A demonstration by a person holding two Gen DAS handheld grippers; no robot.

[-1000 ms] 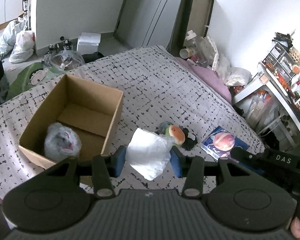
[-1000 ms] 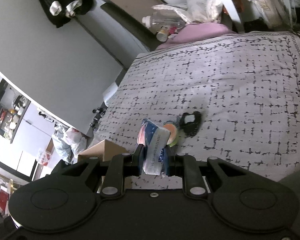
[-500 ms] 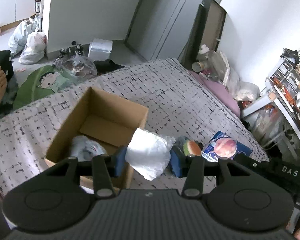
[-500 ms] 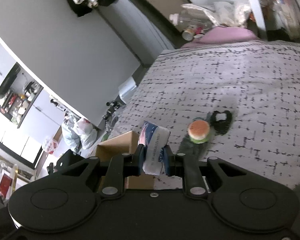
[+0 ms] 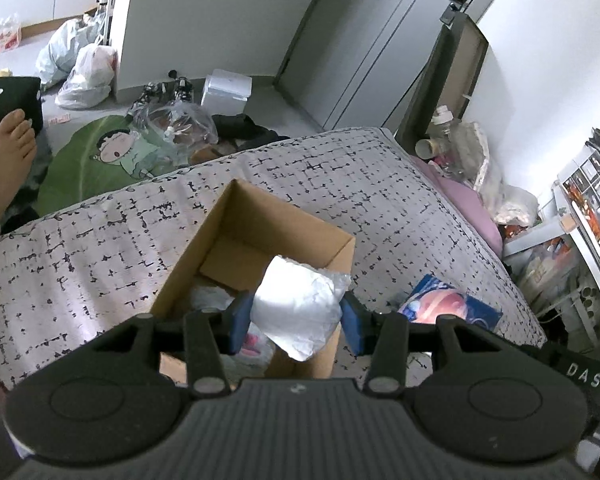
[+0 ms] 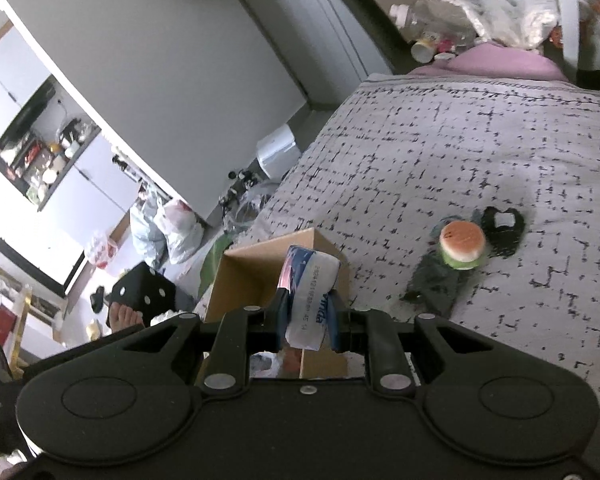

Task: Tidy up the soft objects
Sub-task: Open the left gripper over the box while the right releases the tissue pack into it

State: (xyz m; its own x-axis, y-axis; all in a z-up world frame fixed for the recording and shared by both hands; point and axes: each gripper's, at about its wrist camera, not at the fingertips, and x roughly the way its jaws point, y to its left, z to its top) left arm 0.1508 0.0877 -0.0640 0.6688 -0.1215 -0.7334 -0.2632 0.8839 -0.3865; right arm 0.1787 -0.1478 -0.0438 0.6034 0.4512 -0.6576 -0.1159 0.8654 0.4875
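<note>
The left gripper [image 5: 296, 322] is pinching a white crumpled soft pack [image 5: 298, 308] between its blue pads, holding it at lower centre of the left wrist view, over the open cardboard box [image 5: 236, 236] that is sitting on the patterned bed cover [image 5: 100, 240]. Inside the box, below the jaws, something pale and plastic-wrapped is showing, too hidden to name. A blue packet with a pink picture [image 5: 448, 308] is lying on the bed at the right of the box.

In the right wrist view, the right gripper [image 6: 306, 320] is squeezing a tissue pack [image 6: 310, 296], white with blue print, its jaws pressed against both sides. The pack is hanging at centre frame, in front of the box [image 6: 256, 276]. To the right, a burger-shaped plush [image 6: 462, 246] is lying on the bed cover [image 6: 460, 152], touching a dark grey soft item [image 6: 436, 284] beneath it and a black soft item [image 6: 502, 230] just beside it.
</note>
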